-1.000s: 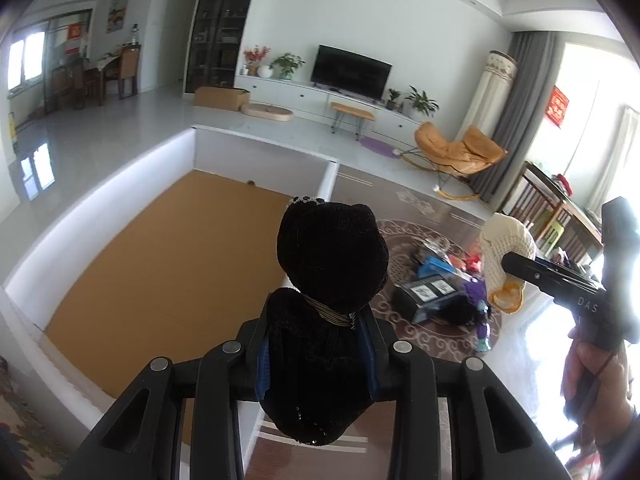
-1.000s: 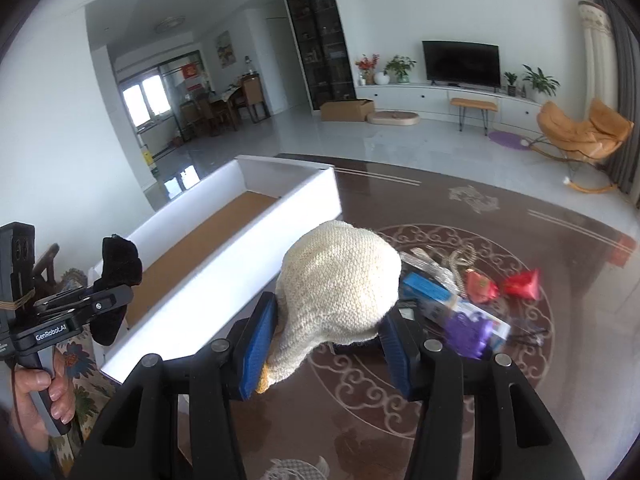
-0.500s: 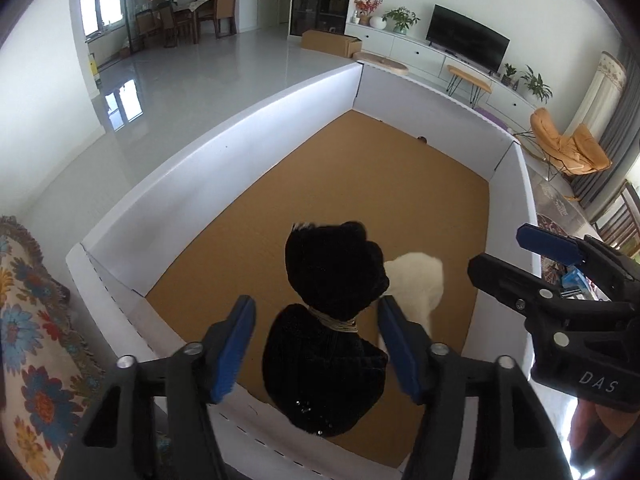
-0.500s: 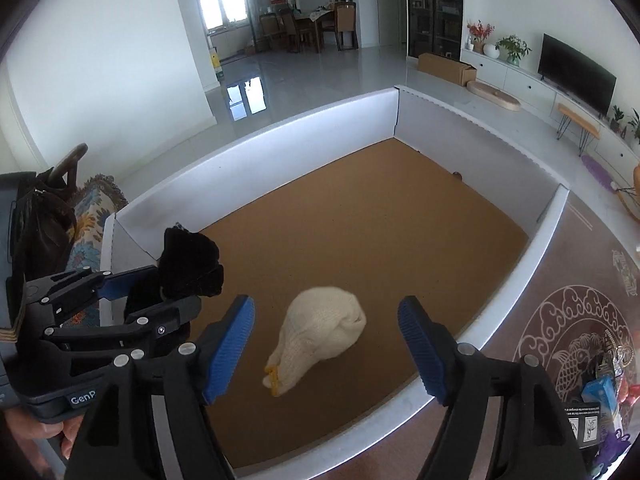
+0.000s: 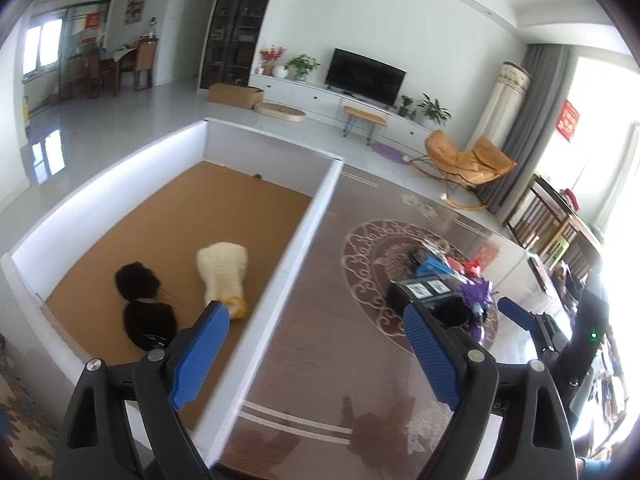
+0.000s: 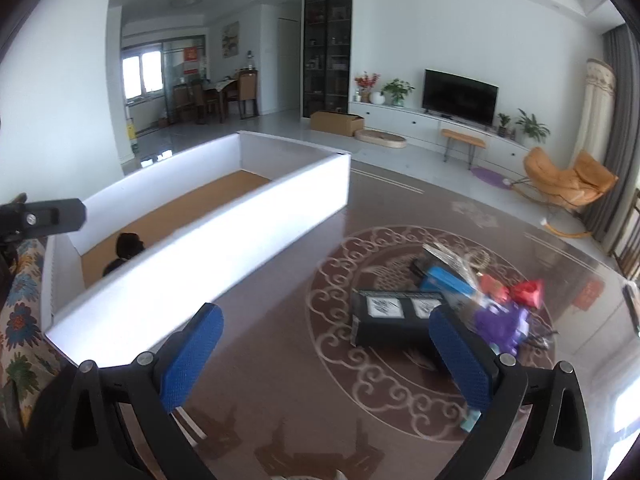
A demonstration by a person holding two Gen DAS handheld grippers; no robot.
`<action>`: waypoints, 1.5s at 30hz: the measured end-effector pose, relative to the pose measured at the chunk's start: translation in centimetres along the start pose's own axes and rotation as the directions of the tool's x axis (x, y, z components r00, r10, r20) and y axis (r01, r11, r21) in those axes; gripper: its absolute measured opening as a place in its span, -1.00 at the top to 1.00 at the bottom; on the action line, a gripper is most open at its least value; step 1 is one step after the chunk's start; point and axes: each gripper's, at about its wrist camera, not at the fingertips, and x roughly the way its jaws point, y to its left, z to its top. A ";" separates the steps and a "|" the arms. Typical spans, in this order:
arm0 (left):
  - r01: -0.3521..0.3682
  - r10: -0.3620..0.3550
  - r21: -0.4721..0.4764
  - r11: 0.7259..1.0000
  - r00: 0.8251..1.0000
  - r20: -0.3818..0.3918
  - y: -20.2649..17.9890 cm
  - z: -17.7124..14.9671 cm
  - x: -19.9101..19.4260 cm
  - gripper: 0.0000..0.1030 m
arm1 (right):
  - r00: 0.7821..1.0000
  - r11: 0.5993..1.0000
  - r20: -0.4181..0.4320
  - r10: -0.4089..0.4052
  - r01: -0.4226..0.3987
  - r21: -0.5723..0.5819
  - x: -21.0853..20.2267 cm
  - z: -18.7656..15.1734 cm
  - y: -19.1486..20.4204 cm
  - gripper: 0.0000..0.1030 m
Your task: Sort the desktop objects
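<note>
The desk (image 6: 280, 360), a dark brown glossy top with a pale scrollwork medallion, carries everything under inspection. On its left side stands the white-walled tray (image 5: 308, 240) with a cork-brown floor, holding 2 sorted items: a cream knitted toy (image 5: 222, 272) lying on its side with an orange tip toward the near wall, and, just beside it, a black plush toy (image 5: 140, 300) lying flat, partly visible over the wall in the right wrist view. The unsorted pile sits on the medallion, well apart from the tray. Largest there is the black box (image 6: 396, 316) with 2 white printed panels on top; it looks rigid and moderately weighty, best taken across its short sides. Behind it lies a blue box (image 6: 448, 282), also stiff. A purple item (image 6: 504, 322) and a red item (image 6: 528, 290) appear soft and light, likely crinkly; pinch them at the bulk, not at an edge. Clear wrapping in the pile may be slippery. The left gripper (image 5: 316, 356) hovers over the tray's near wall, jaws spread and holding nothing. The right gripper (image 6: 324, 360) is aimed toward the black box, jaws likewise spread wide and empty.
</note>
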 end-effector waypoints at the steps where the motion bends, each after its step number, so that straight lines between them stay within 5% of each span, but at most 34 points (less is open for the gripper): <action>1: 0.036 -0.036 0.024 0.999 0.999 -0.011 -1.8 -1.0 0.5 -0.88 | 0.998 0.998 -0.015 -0.053 0.053 0.018 -0.6 -1.7 -2.2 -0.99; 6: 0.138 -0.115 0.114 0.984 0.975 -0.190 -8.6 -5.9 7.2 -0.88 | 0.959 0.963 -0.184 -0.217 0.241 0.119 -1.6 -9.0 -11.8 -0.99; 13: 0.052 0.024 0.265 0.963 0.961 -0.274 -10.7 -10.3 14.2 -0.88 | 0.920 0.950 -0.332 -0.207 0.270 0.157 0.1 -11.9 -15.4 -0.99; 20: -0.029 0.108 0.330 0.944 0.969 -0.224 -9.9 -9.8 15.9 -0.93 | 0.937 0.954 -0.320 -0.141 0.215 0.208 1.6 -11.1 -14.2 -1.00; 45: -0.014 0.093 0.326 0.945 0.969 -0.230 -9.5 -9.7 15.8 -1.00 | 0.938 0.954 -0.317 -0.142 0.215 0.207 1.1 -10.9 -14.1 -1.00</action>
